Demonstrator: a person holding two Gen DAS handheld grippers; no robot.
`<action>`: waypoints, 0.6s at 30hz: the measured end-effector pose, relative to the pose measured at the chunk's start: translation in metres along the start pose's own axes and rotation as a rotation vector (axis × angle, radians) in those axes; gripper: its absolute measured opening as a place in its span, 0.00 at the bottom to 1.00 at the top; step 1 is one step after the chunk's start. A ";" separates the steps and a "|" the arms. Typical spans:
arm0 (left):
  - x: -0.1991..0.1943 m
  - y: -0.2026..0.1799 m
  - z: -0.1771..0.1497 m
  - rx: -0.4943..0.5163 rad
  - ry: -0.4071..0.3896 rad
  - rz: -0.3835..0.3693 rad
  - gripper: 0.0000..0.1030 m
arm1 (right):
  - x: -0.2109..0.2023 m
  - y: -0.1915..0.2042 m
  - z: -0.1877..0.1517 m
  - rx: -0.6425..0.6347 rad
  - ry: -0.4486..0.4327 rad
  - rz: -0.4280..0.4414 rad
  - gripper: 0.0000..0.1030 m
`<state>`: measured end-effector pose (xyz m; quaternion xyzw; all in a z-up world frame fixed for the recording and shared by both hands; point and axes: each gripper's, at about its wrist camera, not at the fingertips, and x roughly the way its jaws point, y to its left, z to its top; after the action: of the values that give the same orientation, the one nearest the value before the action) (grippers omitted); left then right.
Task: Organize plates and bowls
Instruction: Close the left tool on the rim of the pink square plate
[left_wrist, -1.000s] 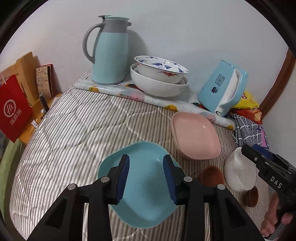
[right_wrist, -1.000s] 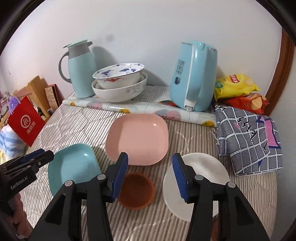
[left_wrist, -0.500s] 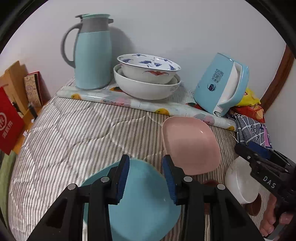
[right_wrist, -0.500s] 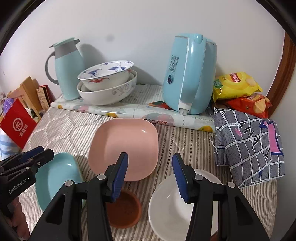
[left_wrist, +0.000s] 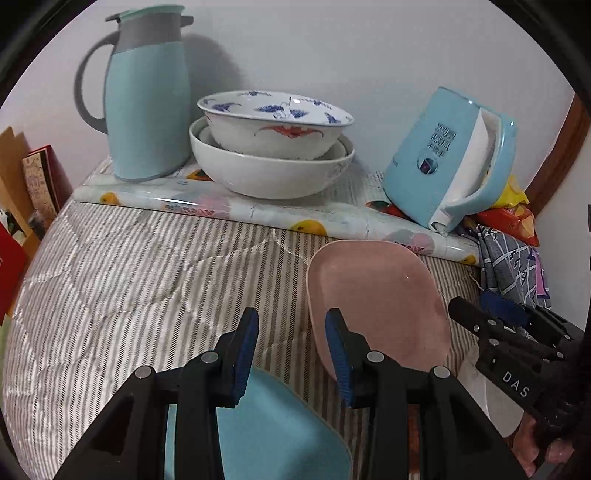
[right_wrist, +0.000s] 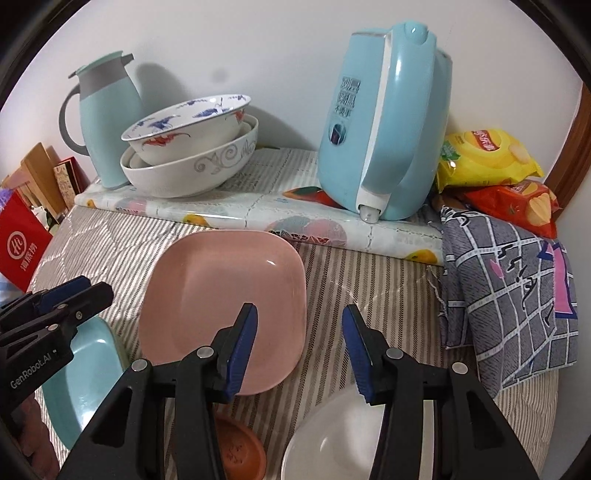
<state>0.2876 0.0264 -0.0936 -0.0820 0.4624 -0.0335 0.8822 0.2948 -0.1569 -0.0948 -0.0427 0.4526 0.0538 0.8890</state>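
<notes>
A pink square plate lies mid-table. A teal plate lies near the front left, under my left gripper, which is open and empty above its far edge. My right gripper is open and empty, over the gap between the pink plate and a white bowl. A small brown dish sits below its left finger. Two stacked white bowls stand at the back.
A teal thermos jug and a blue kettle stand on the raised patterned mat at the back. Snack bags and a checked cloth lie right. A red bag is at left.
Both grippers have moved forward and lower toward the dishes. The teal plate, brown dish and white bowl have slid toward the bottom of the views. Both stayed open.
</notes>
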 end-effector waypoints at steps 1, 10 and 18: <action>0.003 -0.001 0.001 0.001 0.006 -0.002 0.35 | 0.003 0.000 0.000 -0.002 0.007 -0.002 0.46; 0.025 -0.009 0.003 0.009 0.043 -0.011 0.35 | 0.026 0.001 0.001 0.012 0.064 0.011 0.46; 0.042 -0.014 0.001 0.018 0.078 -0.013 0.35 | 0.037 0.000 0.001 0.022 0.093 0.027 0.43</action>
<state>0.3125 0.0067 -0.1243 -0.0757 0.4958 -0.0465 0.8639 0.3175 -0.1543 -0.1243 -0.0294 0.4947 0.0590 0.8666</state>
